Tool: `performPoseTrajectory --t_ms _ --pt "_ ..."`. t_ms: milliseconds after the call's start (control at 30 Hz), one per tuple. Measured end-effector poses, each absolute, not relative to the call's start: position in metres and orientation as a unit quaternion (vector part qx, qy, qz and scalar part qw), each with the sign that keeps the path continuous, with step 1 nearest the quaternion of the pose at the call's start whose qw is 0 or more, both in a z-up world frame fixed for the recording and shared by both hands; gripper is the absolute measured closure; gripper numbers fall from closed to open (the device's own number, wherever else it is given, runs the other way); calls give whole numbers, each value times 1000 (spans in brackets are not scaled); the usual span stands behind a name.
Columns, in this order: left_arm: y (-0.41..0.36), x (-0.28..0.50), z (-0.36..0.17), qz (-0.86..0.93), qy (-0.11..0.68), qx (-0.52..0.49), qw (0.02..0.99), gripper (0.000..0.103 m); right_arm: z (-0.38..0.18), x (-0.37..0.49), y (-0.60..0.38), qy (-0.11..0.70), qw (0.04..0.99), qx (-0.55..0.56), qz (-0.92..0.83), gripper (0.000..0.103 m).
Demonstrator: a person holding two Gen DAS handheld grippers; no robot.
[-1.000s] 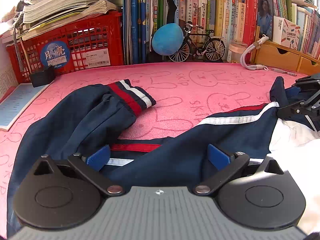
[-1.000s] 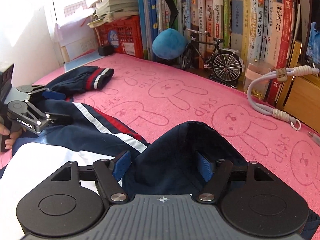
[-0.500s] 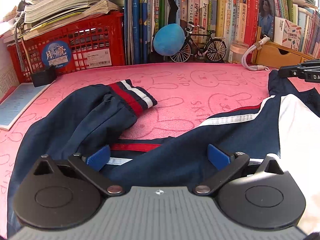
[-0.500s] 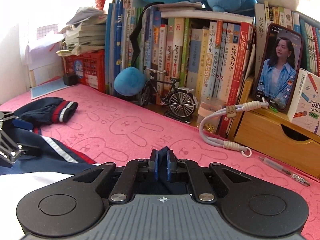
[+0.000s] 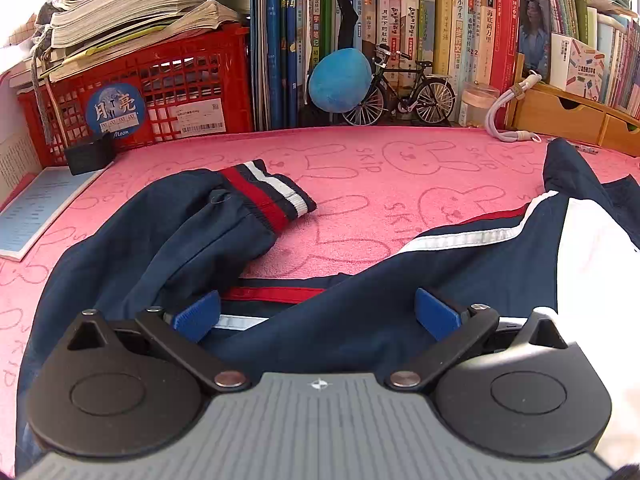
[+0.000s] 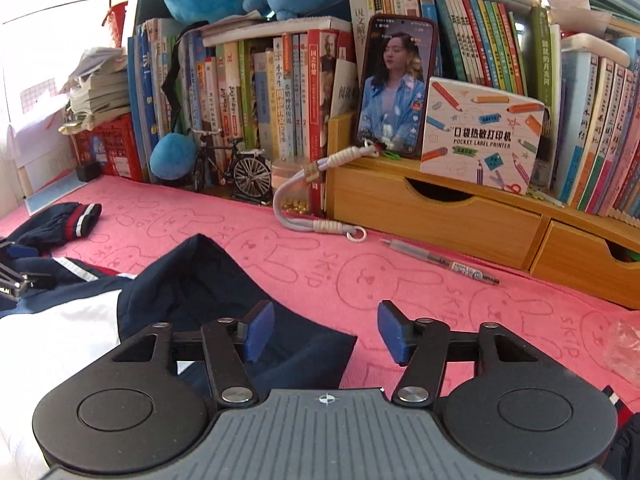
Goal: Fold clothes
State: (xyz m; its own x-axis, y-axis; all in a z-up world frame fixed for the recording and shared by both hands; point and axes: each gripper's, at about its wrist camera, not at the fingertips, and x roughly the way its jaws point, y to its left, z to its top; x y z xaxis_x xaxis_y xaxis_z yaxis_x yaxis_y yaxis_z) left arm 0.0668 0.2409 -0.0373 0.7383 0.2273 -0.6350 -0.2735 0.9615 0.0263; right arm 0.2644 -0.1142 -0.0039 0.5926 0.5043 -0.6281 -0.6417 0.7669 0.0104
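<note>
A navy jacket (image 5: 360, 320) with white and red stripes lies on the pink bunny towel (image 5: 360, 168). Its sleeve with a striped cuff (image 5: 272, 196) lies to the left. My left gripper (image 5: 316, 312) is open, low over the jacket's navy fabric, which lies between its blue pads. My right gripper (image 6: 326, 330) is open and empty above the jacket's folded navy edge (image 6: 208, 280) and the towel (image 6: 400, 280). The white panel (image 6: 52, 340) shows at the left. The left gripper (image 6: 16, 276) shows at the left edge of the right wrist view.
A red crate (image 5: 160, 96) with papers, books, a blue plush (image 5: 340, 80) and a model bicycle (image 5: 412, 92) line the back. Wooden drawers (image 6: 440, 216), a phone (image 6: 394, 84), a lanyard (image 6: 304, 216), a pen (image 6: 440, 262) and a plastic wrapper (image 6: 624, 344) are at the right.
My right gripper was shut on the jacket's navy edge half a second ago; it has opened, let go and drawn back to the right. The left gripper has stayed put.
</note>
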Motion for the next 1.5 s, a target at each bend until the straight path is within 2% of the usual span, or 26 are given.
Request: performPoseTrajectory --t_ms 100,133,167,200,233,333,400,500,567,600,633,700,800,900,1000,1067,1167,1200,1233,1267,1333,1433,1500 --pt "240 66 -38 138 335 -30 932 0 -21 261 -105 365 862 -104 336 25" --pt "239 66 -38 139 334 -28 932 0 -27 259 -101 383 853 -102 341 27" --pt "239 66 -38 140 334 -27 932 0 -32 258 -96 390 851 -107 335 34" --pt "238 66 -38 140 334 -25 932 0 -36 256 -90 386 858 -120 318 63" --pt "238 66 -38 141 334 -24 932 0 -37 255 -86 378 865 -131 303 79" --pt "238 66 -37 143 333 -23 932 0 -31 263 -82 345 894 -132 254 95" --pt "238 66 -37 147 332 -23 931 0 -23 270 -82 319 913 -108 230 95" --pt "239 64 -32 132 337 -28 932 0 -14 270 -90 301 913 -102 254 94" --pt "238 61 -22 92 332 -38 938 0 -10 264 -97 304 907 -116 267 86" --pt "234 62 -14 60 320 -46 944 0 -8 260 -104 302 904 -118 277 73" --pt "230 62 -5 28 307 -54 950 0 -8 258 -111 303 902 -116 286 53" --pt "222 67 9 -31 288 -66 955 0 -8 257 -123 313 895 -106 300 39" --pt "192 109 6 -67 334 -17 940 0 -15 259 -141 339 886 -87 303 38" --pt "161 145 -9 -47 372 72 924 0 -22 258 -144 361 876 -93 308 33" --pt "157 155 -20 -48 378 93 920 0 -29 255 -147 380 860 -112 322 23" --pt "159 160 -26 -51 384 88 918 0 -34 254 -149 390 850 -116 333 21" --pt "173 166 -27 -52 405 23 912 0 -42 253 -151 397 844 -107 344 21" --pt "171 162 -26 -45 398 23 916 0 -43 250 -150 388 847 -108 347 30" --pt "169 158 -25 -39 391 23 919 3 -44 244 -148 375 850 -111 353 60" --pt "167 155 -25 -33 384 23 923 10 -44 238 -145 366 851 -114 359 69" --pt "159 145 -22 -29 362 29 931 48 -45 226 -135 355 851 -137 363 82" --pt "154 139 -17 -7 339 31 940 75 -41 218 -124 334 855 -163 361 88" --pt "158 140 -13 11 326 27 945 82 -35 221 -121 319 865 -163 351 90"
